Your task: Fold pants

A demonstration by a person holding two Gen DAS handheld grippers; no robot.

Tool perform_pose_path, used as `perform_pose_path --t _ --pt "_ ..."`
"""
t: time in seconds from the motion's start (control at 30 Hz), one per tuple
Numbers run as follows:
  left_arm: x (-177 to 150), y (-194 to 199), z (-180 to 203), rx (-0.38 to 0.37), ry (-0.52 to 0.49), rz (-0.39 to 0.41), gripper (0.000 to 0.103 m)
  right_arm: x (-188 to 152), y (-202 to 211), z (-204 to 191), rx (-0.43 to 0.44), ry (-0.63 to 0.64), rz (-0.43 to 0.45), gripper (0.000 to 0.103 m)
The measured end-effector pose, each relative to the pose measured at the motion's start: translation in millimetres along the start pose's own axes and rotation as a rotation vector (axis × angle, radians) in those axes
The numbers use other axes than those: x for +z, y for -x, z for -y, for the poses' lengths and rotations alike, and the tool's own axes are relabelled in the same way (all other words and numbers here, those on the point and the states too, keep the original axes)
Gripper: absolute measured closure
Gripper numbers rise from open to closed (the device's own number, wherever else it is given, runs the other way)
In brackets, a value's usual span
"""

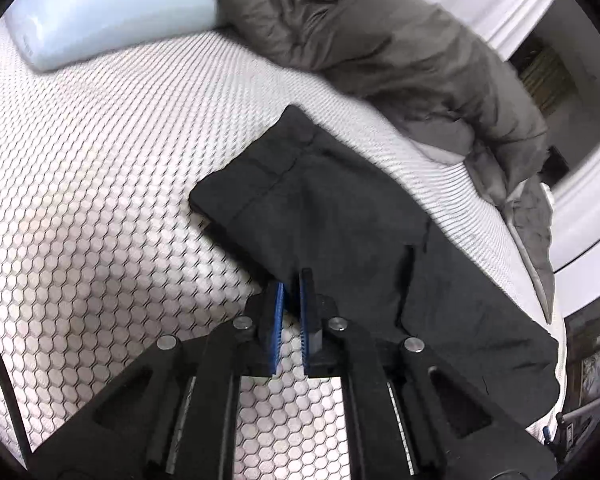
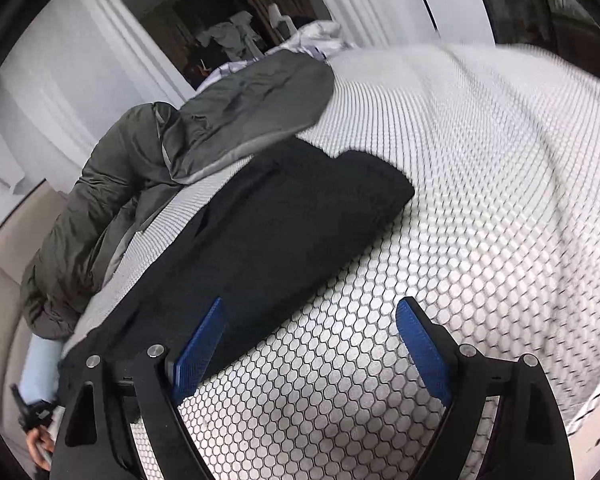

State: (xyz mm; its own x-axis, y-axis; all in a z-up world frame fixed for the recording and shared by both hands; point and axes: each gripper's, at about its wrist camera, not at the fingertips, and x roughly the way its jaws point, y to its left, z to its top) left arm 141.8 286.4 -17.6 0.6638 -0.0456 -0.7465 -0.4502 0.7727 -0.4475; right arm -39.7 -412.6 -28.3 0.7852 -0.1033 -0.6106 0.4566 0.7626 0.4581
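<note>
Lying on the bed's white honeycomb-patterned cover [image 1: 80, 208], the black pants [image 1: 340, 216] are already folded into a long thick strip, hem end toward the pale blue pillow [image 1: 100, 4]. Left tool [image 1: 292, 280] sits at the near long edge of the strip, blue pads [image 1: 278, 312] drawn almost together with the tips at the fabric edge; whether cloth is actually pinched between them can't be told. Right tool [image 2: 312, 312] is spread wide, left pad [image 2: 200, 344] over the pants' edge [image 2: 260, 232], right pad over bare cover, nothing gripped. Grey quilted jacket [image 1: 380, 40] is bunched along the far side of the bed just beyond the pants. White panelled wall [image 2: 60, 80] behind.
</note>
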Motion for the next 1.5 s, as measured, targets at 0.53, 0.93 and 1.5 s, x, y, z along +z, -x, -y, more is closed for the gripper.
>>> perform_pose_path --t 0.53,0.93,1.5 --pt "-5.0 -40.1 -4.1 -0.132 0.209 -0.029 0.098 46.2 -99.0 16.6 0.207 -0.243 -0.059 0.075" --pt "-44.8 42.9 -53.8 -0.11 0.088 0.026 0.099 -25.5 -8.8 26.1 0.227 -0.066 -0.057 0.086" --pt "-108.1 130.6 -36.6 -0.045 -0.121 0.107 0.027 -26.5 13.4 76.4 0.214 -0.318 0.001 0.068"
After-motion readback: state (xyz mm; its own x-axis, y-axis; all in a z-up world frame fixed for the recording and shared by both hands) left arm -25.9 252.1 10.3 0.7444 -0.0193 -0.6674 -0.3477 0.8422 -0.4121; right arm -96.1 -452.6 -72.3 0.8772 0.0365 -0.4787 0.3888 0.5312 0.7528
